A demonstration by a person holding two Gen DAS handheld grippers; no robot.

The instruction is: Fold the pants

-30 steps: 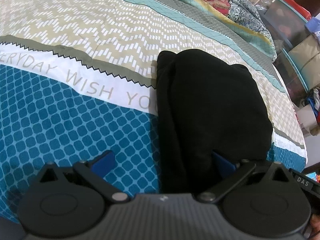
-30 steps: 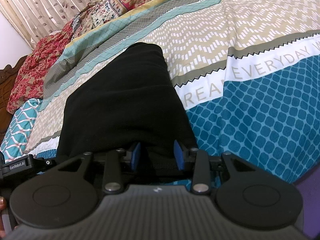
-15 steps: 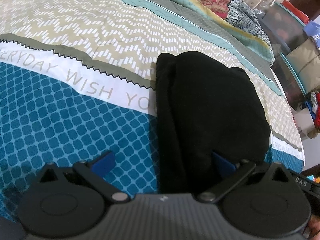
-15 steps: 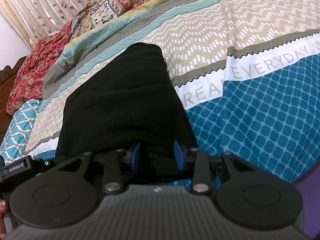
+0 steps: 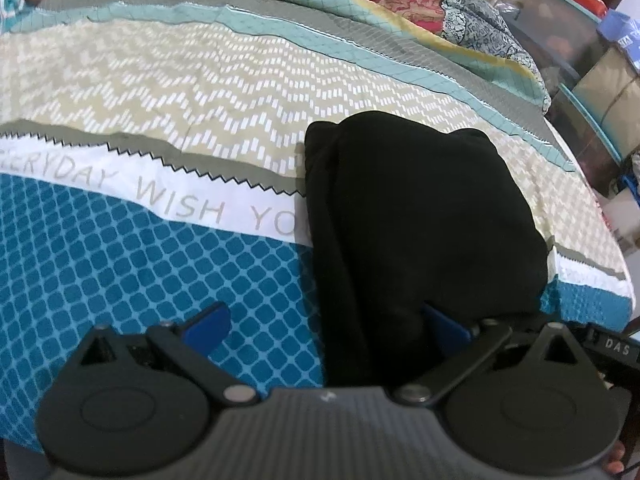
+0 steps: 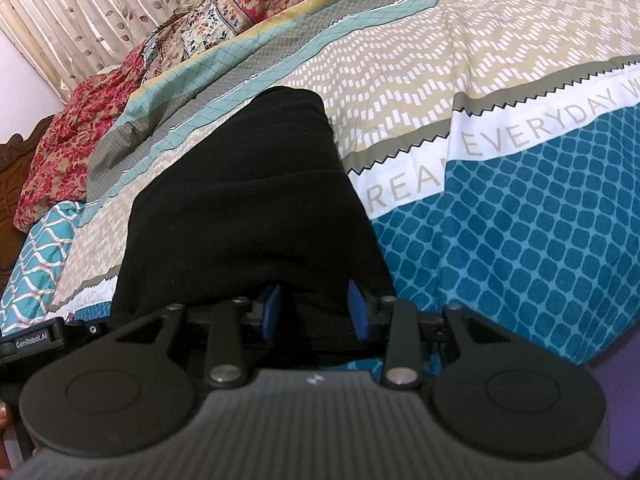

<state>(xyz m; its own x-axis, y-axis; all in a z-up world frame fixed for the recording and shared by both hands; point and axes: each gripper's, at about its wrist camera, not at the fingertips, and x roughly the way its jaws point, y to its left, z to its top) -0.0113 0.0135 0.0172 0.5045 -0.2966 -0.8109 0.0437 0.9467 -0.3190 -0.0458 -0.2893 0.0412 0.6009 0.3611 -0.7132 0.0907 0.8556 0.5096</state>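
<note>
Black pants (image 5: 420,220) folded into a compact bundle on the bedspread (image 5: 160,120), near edge at the bed's front edge.
Soft, limp, thick stack; best gripped at the near hem. Right gripper (image 6: 316,312) is part-closed, pinching that hem; left gripper (image 5: 326,326) is spread wide, straddling the bundle's left edge, nothing clamped. Open bedspread lies left of the pants; pillows (image 6: 100,112) lie well beyond.
</note>
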